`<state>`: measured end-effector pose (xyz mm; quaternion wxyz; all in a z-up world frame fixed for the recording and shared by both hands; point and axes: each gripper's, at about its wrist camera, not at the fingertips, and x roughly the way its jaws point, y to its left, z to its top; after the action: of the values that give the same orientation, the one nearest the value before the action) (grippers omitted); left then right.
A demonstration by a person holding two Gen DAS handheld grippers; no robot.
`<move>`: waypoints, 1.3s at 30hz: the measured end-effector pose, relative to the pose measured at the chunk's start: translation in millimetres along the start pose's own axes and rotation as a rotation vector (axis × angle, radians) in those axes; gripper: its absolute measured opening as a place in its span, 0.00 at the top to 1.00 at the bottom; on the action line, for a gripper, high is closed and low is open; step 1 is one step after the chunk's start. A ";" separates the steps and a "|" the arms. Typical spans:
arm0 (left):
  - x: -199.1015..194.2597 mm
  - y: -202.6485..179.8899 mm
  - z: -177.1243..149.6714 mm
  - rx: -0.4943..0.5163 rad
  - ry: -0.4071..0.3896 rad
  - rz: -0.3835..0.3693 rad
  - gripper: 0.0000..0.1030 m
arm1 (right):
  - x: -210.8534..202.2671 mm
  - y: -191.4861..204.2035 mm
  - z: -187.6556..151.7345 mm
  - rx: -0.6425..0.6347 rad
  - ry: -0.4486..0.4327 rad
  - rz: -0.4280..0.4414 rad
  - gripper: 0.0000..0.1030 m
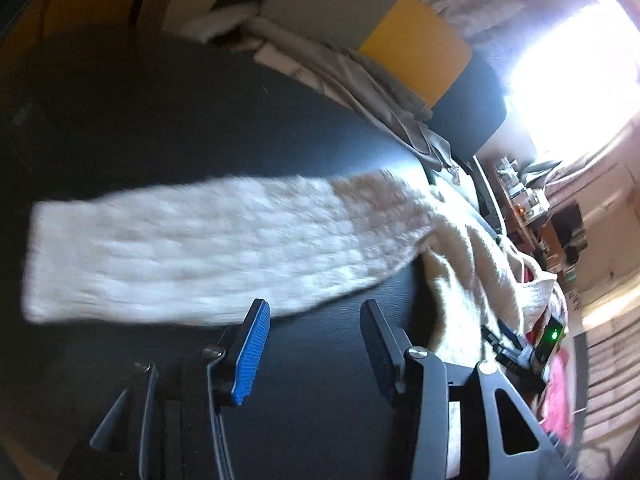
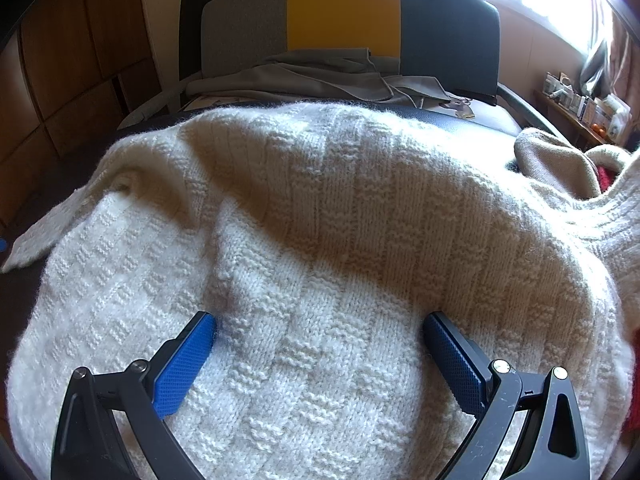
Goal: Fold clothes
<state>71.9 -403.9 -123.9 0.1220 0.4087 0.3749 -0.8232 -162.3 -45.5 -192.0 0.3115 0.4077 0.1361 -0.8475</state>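
A cream knitted sweater lies on a dark surface. In the left wrist view its sleeve stretches out flat to the left, blurred by motion, with the body bunched at the right. My left gripper is open and empty, just short of the sleeve's near edge. In the right wrist view the sweater's body fills the frame, rumpled with a fold across the middle. My right gripper is open, its blue pads resting on or just above the knit, holding nothing.
A grey cloth lies behind the sweater against a grey, yellow and dark blue headboard. Other cream and red clothes are piled at the right. A cluttered shelf stands by the bright window. Wooden cabinets are at left.
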 end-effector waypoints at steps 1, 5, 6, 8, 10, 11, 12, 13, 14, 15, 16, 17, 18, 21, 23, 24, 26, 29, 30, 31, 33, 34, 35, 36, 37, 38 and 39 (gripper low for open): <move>11.9 -9.3 1.7 -0.002 0.010 0.022 0.54 | -0.2 0.2 0.3 -0.001 0.000 -0.001 0.00; 51.9 -38.1 17.0 0.094 0.001 0.245 0.54 | 0.3 0.2 2.4 -0.001 0.007 -0.003 0.00; 59.7 -40.5 19.4 0.124 -0.002 0.306 0.54 | 0.4 0.3 3.1 -0.004 0.008 -0.005 0.00; 75.8 -40.5 22.1 0.171 -0.001 0.409 0.54 | 0.1 0.7 3.8 -0.007 0.009 -0.009 0.00; 76.8 -38.8 18.9 0.210 -0.053 0.432 0.53 | 0.2 0.5 3.7 -0.003 0.011 -0.004 0.00; 75.4 -36.1 16.3 0.214 -0.067 0.423 0.53 | 0.1 2.1 1.9 0.000 0.012 -0.001 0.00; 73.7 -33.3 13.8 0.217 -0.079 0.410 0.53 | -0.4 1.2 2.0 0.006 0.014 0.007 0.00; 72.0 -31.4 12.3 0.222 -0.081 0.412 0.51 | -0.9 0.6 2.3 0.010 0.016 0.013 0.00; 70.2 -30.1 11.4 0.230 -0.077 0.423 0.51 | -1.6 0.5 4.0 0.009 0.026 0.019 0.00; 67.9 -28.6 12.0 0.224 -0.067 0.434 0.51 | -2.4 0.5 7.4 0.004 0.053 0.032 0.00; 64.1 -27.6 14.0 0.208 -0.048 0.442 0.53 | -5.8 -0.3 13.3 0.000 0.067 0.048 0.00; 58.6 -29.5 15.8 0.193 -0.034 0.445 0.56 | -14.6 -2.4 24.3 -0.004 0.057 0.072 0.00; 51.7 -34.9 15.9 0.192 -0.042 0.432 0.56 | -23.4 -4.5 35.3 -0.009 0.047 0.095 0.00; 34.1 -73.3 9.1 0.285 -0.092 0.264 0.55 | -46.8 -12.2 69.7 -0.016 0.025 0.160 0.00; 31.7 -110.3 5.5 0.394 -0.106 0.156 0.54 | -46.7 -23.5 100.3 0.015 0.055 0.171 0.00; 32.6 -128.9 4.9 0.458 -0.113 0.118 0.54 | -46.7 -29.2 115.6 0.031 0.071 0.176 0.00; 41.2 -163.4 8.7 0.570 -0.122 0.071 0.54 | -33.5 -44.4 139.8 0.079 0.127 0.195 0.00; 64.0 -202.7 18.0 0.687 -0.077 0.036 0.52 | -3.9 -62.4 158.0 0.112 0.198 0.180 0.00; 73.8 -213.5 18.8 0.716 -0.055 0.021 0.52 | 5.7 -66.3 162.0 0.114 0.218 0.168 0.00; 83.7 -220.8 18.4 0.730 -0.031 0.010 0.52 | 13.6 -67.2 165.1 0.105 0.236 0.161 0.00; 106.6 -232.7 7.6 0.743 0.048 0.002 0.52 | 28.1 -66.4 169.9 0.062 0.266 0.147 0.00; 115.5 -233.8 -2.2 0.748 0.074 0.007 0.52 | 34.7 -65.2 171.2 0.038 0.279 0.135 0.01; 121.9 -232.1 -12.3 0.748 0.082 0.018 0.52 | 40.5 -61.6 170.6 0.008 0.288 0.114 0.03; 126.0 -228.3 -20.5 0.738 0.093 0.032 0.52 | 47.0 -56.5 170.2 -0.029 0.300 0.096 0.06; 128.4 -222.9 -28.9 0.729 0.083 0.048 0.52 | 53.4 -51.2 170.2 -0.066 0.312 0.073 0.08; 130.7 -217.5 -38.2 0.723 0.058 0.065 0.53 | 60.4 -46.0 170.5 -0.108 0.323 0.043 0.08; 133.0 -212.0 -47.5 0.717 0.032 0.082 0.53 | 69.4 -41.9 170.2 -0.152 0.334 0.016 0.09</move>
<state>-92.7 -209.7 -134.1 -0.0021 0.4528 0.0475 -0.8903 -325.2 -124.7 -139.6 0.3210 0.5192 0.2463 -0.7528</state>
